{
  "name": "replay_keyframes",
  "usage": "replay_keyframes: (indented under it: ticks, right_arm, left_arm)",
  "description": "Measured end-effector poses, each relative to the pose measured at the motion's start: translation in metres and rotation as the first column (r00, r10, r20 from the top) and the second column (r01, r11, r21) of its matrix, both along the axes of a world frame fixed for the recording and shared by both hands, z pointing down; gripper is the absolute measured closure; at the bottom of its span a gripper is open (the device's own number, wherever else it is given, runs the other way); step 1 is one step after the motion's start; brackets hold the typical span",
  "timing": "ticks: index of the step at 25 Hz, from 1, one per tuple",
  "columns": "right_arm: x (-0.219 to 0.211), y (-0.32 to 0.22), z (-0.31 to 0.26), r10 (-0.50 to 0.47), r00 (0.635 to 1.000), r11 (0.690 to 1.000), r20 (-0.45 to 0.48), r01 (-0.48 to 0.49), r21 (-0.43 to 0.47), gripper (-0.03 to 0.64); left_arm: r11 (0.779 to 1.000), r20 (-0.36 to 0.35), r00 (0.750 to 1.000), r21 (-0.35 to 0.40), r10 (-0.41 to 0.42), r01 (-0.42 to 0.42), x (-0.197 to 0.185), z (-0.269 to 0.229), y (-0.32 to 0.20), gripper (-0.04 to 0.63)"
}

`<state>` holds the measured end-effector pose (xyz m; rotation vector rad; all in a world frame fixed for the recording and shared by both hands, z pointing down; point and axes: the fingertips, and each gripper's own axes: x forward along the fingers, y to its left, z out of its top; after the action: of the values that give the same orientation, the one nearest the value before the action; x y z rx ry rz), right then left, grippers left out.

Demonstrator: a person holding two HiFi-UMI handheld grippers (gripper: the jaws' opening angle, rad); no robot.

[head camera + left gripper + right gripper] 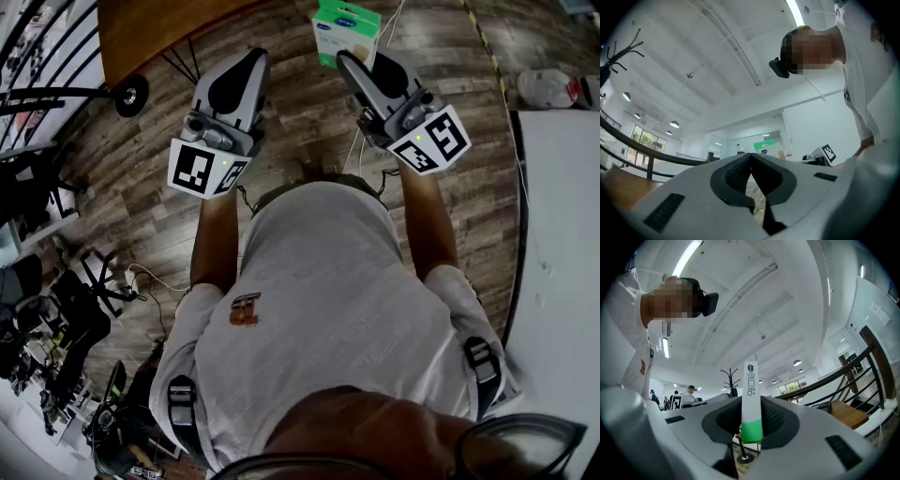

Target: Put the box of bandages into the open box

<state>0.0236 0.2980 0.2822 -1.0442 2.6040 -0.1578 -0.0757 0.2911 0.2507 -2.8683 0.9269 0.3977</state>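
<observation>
Head view, right gripper (346, 59) clamping bandage box (348, 26) (left gripper (260, 54) closed)

The person wears a white short-sleeved T-shirt (319, 300) with a small orange print (244, 309) on the chest and dark buckled straps (181, 403) at both shoulders. The left gripper (255, 56) and right gripper (347, 60) have pale grey shells and black ribbed pads (735, 174). Each carries a black-and-white marker cube (204, 171) with a small green light at its rear.

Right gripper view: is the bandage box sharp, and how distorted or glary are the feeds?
Right gripper view: box of bandages sharp, strong fisheye, ceiling light strip glaring. Left gripper view: same fisheye, bright ceiling. Head view: dimmer, edges bent, box clear.
</observation>
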Motion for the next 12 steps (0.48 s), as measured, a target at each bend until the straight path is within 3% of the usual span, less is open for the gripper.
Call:
replay_keyframes:
  ticks: [12]
  right_arm:
    - [-0.0007,0.0017,-0.0033,-0.012,1.000,1.000,0.005,0.012,0.015,0.520]
  left_arm:
    - [1.000,0.008,1.000,0.008,-0.010,0.010,0.0005,-0.0037,0.0009,0.577]
